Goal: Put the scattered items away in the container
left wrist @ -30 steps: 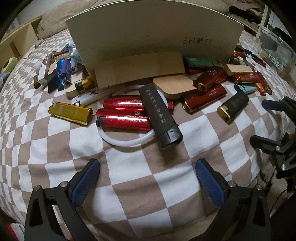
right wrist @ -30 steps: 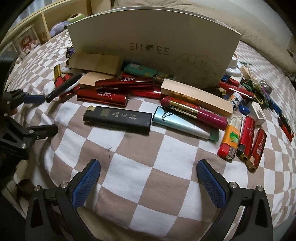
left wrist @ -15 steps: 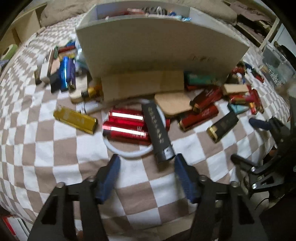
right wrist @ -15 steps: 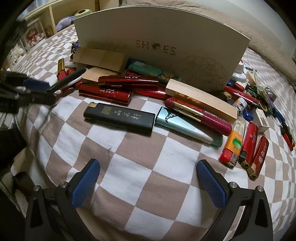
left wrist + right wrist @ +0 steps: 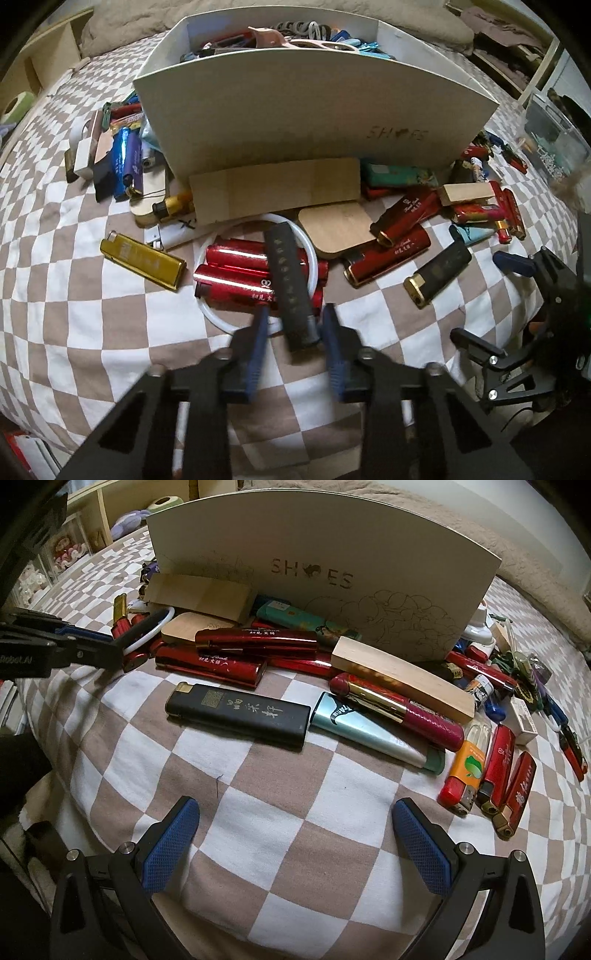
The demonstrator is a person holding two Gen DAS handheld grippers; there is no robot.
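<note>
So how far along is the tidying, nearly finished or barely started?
Partway, at best. The white box already holds a heap of small items. In hand: the left gripper has its fingers shut on a black lighter lying across the red lighters. Left: dozens of lighters scattered on the checkered cover, and the right gripper hangs open and empty.

Checkered bedspread — wooden shelf, clear bin
</note>
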